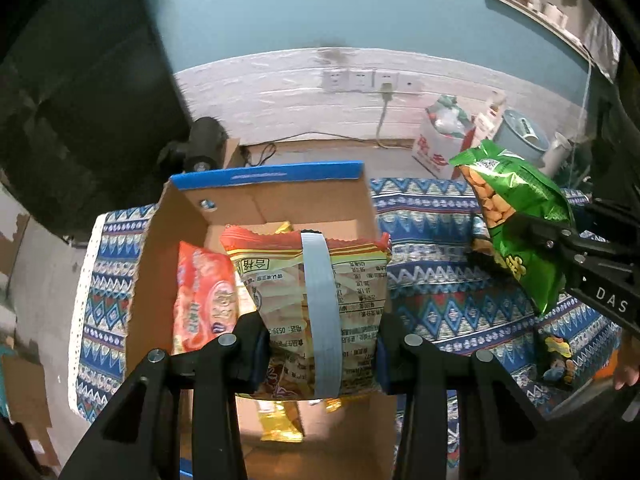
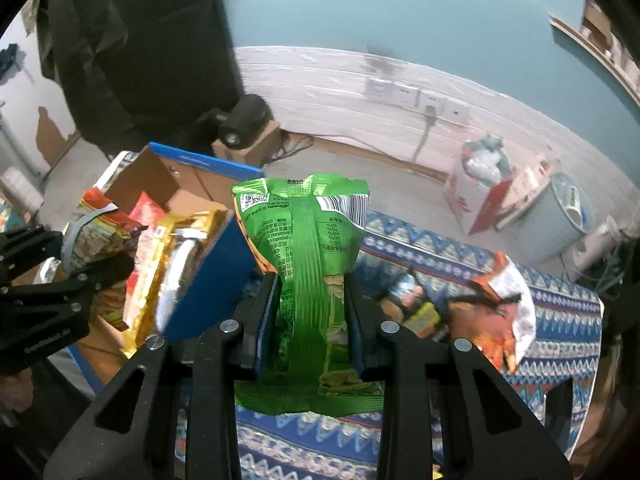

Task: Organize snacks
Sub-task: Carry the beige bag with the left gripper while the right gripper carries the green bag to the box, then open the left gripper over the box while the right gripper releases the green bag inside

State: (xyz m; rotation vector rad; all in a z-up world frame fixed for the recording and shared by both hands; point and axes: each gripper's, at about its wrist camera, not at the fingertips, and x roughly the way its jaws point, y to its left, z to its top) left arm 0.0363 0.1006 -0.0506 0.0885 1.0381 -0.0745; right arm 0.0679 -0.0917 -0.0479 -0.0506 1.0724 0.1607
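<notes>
Yellow pack [image 1: 316, 300]: held in the L gripper [image 1: 320, 354] over the open box [image 1: 264, 176]. Jaws pinch its lower half from both sides. Long axis runs along the fingers; serrated red top edge points away from cam toward the box's far wall. Back seam faces cam, print reads inverted.

Green pack [image 2: 308, 280]: held in the R gripper [image 2: 310, 320], jaws clamped on its waist, foil creased there. Long axis along the fingers, sealed barcode end up and away from cam. Position: above the cloth [image 2: 560, 340], just right of the box's blue side wall; not over the box opening.

In box: red pack [image 1: 204, 296] standing against the left wall, beside the yellow pack; gold pack [image 1: 280, 424] lying on the floor below it.

On cloth, right of the green pack: orange-white pack [image 2: 504, 312], plus smaller items, blurred, type not clear.
</notes>
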